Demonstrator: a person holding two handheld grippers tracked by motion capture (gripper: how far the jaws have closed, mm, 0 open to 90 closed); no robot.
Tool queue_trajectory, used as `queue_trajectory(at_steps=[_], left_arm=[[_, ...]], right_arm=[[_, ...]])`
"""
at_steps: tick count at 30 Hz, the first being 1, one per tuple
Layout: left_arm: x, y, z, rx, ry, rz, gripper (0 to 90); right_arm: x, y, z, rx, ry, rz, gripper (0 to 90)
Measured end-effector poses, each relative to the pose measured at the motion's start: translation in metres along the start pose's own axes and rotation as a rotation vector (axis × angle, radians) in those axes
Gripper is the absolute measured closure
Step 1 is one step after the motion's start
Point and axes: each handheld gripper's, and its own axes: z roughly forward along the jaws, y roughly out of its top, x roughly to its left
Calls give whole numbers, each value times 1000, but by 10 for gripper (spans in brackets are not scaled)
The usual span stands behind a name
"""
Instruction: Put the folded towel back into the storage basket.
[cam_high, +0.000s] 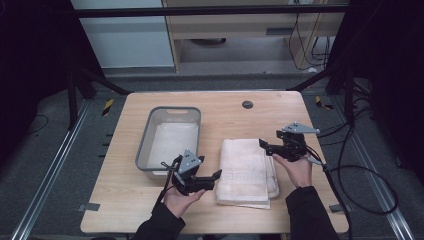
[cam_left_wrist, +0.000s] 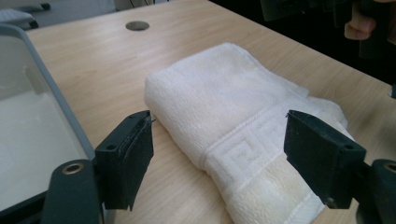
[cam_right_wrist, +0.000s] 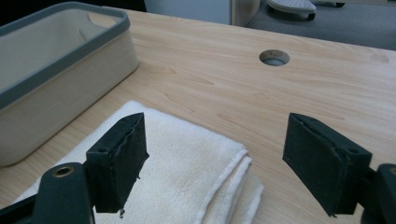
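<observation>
In the high view a folded white towel (cam_high: 247, 172) lies right of centre on the pale wooden table (cam_high: 225, 107), beside a grey-rimmed rectangular bin (cam_high: 170, 137). The left gripper (cam_high: 216, 175) sits at the towel's lower left edge, the right gripper (cam_high: 262, 143) at its upper right edge. Both are released, jaws wide, nothing between the pads. The left gripper view adds the terry nap and a woven key-pattern band across the towel (cam_left_wrist: 224, 107). The right gripper view shows its stacked hemmed layers (cam_right_wrist: 201, 177), the bin's smooth translucent wall (cam_right_wrist: 60, 88) at upper left, and a round hole (cam_right_wrist: 274, 57) in the tabletop.
</observation>
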Motion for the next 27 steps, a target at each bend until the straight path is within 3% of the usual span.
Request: queue_trajectory(at_steps=[16,27], left_arm=[[-13,-16,18,47,6,18,297],[-15,-28,35,96,0,0,333]], right_arm=[[-4,-13,12,59,-4,-4,222],[-5,-22,22,106,-5,1,232]])
